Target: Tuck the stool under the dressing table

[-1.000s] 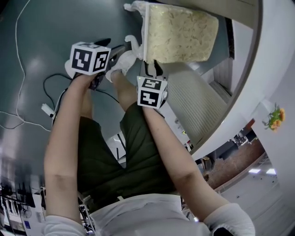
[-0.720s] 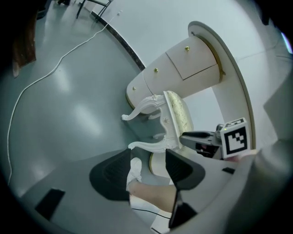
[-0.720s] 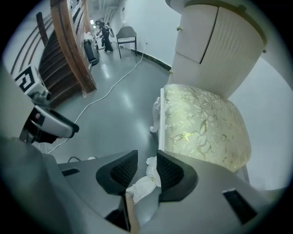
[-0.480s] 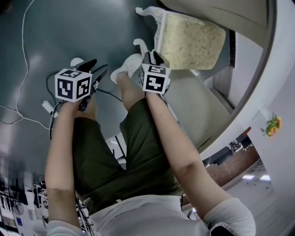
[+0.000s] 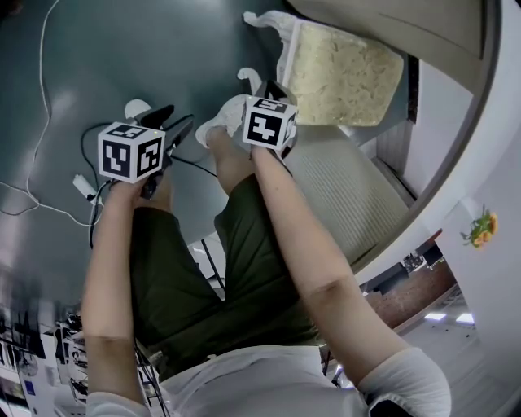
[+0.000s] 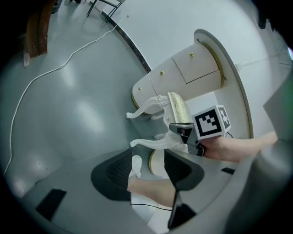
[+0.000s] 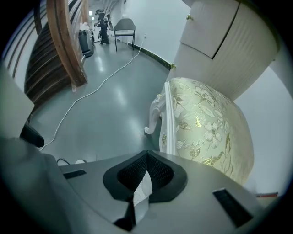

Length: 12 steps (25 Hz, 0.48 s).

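The stool has a cream floral cushion (image 5: 342, 77) and white carved legs (image 5: 248, 77), and it stands on the grey floor in front of the dressing table (image 5: 391, 24). My right gripper (image 5: 273, 88) points steeply down at the stool's near edge, beside the frame. Its jaws meet in the right gripper view (image 7: 146, 155), with the cushion (image 7: 206, 123) just beyond; I cannot tell whether they pinch anything. My left gripper (image 5: 167, 122) hangs open over the floor, left of the stool. In the left gripper view only the person's leg and shoe show between its jaws (image 6: 149, 167).
A white cable (image 5: 41, 106) and a black cable with a plug (image 5: 85, 189) lie on the floor at the left. The person's white shoes (image 5: 224, 114) stand by the stool. A chair (image 7: 124, 27) and a wooden stair rail (image 7: 64, 41) are farther off.
My left gripper has swung left, away from the stool, then stopped. The right gripper has sunk to the stool's near edge.
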### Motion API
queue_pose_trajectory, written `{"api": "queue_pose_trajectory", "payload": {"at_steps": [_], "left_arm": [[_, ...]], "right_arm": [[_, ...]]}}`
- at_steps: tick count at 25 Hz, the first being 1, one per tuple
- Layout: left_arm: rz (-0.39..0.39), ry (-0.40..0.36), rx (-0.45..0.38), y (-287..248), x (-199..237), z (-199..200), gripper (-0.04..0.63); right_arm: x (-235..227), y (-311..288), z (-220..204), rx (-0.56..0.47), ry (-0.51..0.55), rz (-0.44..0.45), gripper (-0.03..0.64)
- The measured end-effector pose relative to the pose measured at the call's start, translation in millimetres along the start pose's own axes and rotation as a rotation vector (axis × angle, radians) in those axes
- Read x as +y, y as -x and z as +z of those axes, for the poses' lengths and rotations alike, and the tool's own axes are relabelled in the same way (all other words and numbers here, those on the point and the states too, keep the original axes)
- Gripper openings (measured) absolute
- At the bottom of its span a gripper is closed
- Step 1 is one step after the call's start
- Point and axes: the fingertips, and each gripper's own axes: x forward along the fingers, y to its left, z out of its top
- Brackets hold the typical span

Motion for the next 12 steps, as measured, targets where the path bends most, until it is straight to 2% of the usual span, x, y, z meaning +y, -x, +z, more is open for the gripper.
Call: {"api": "queue_pose_trajectory", "payload": {"at_steps": [8, 12], "left_arm": [[0.013, -0.012, 0.016, 2.2, -6.2, -5.4, 0.218], [0.02, -0.012, 0.018, 7.4, -0.3, -5.6, 0.218]], "right_arm": [[-5.0, 1.8, 9.0, -0.031, -0.04, -0.023, 0.008], [-11.6, 1.7, 13.7, -0.025, -0.028, -0.077, 0.008]]}}
